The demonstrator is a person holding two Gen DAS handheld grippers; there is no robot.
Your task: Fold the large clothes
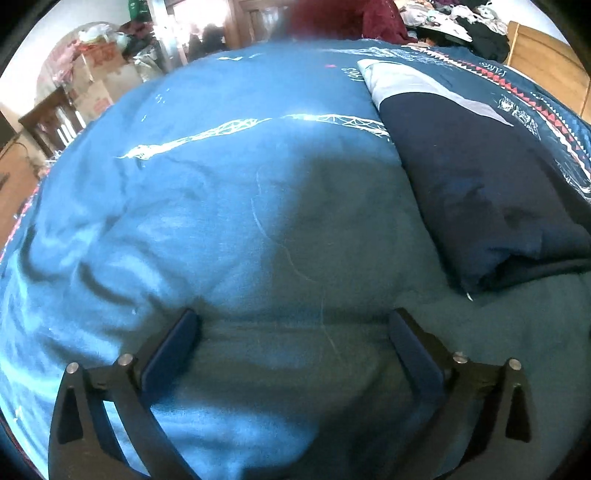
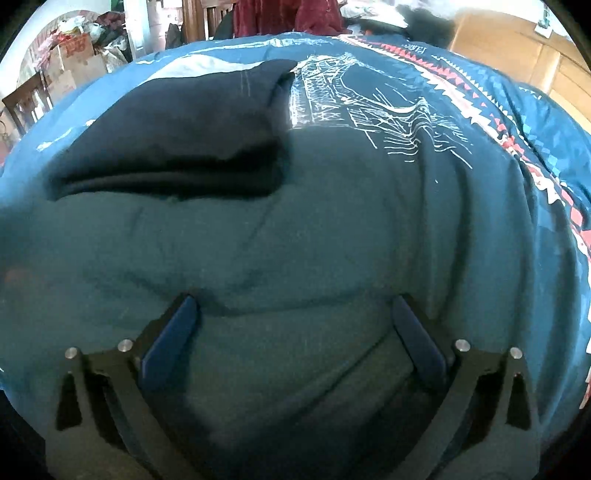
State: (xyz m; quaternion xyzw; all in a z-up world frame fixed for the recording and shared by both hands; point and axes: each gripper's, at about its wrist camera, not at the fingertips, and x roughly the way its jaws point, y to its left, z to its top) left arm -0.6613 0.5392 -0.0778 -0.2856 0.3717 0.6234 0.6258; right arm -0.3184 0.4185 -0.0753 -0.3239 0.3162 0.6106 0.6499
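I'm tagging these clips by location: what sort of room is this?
Most likely a lived-in bedroom: a bed under a blue printed cover with a folded dark garment on it, piled clothes behind, and cardboard boxes stacked by the wall.

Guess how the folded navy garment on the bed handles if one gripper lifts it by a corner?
Probably floppy: the folded navy garment is soft cloth in loose layers, so a corner lift likely unfolds it. It sags into the blue bedspread, suggesting little stiffness. Pushing likely bunches it, not slides it.
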